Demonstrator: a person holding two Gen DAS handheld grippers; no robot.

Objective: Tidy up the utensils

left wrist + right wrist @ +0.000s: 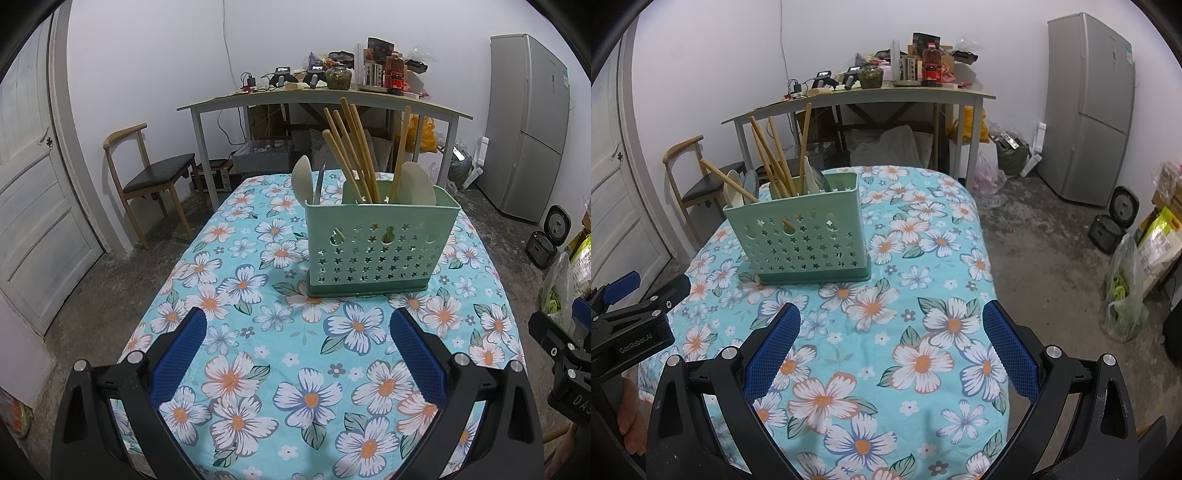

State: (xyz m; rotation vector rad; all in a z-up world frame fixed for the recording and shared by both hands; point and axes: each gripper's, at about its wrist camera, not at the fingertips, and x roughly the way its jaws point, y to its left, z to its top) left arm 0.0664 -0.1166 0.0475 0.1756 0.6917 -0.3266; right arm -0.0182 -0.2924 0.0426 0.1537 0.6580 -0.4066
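A green perforated utensil holder (pixel 376 247) stands upright on the floral tablecloth (pixel 280 354). It holds several wooden chopsticks (pixel 354 155), pale spoons (pixel 301 179) and a metal utensil (pixel 319 182). It also shows in the right wrist view (pixel 801 236) with chopsticks (pixel 772 158) and spoons (pixel 733 192). My left gripper (pixel 297 332) is open and empty, hovering over the cloth in front of the holder. My right gripper (pixel 892 325) is open and empty, to the right and in front of the holder. The left gripper's body (pixel 628 325) shows at the right view's left edge.
A wooden chair (pixel 147 177) stands left of the table. A cluttered grey desk (pixel 325 99) sits behind. A grey fridge (pixel 528 122) stands at the right wall, with a rice cooker (pixel 1112 218) and bags (pixel 1126 291) on the floor. A white door (pixel 33 184) is at left.
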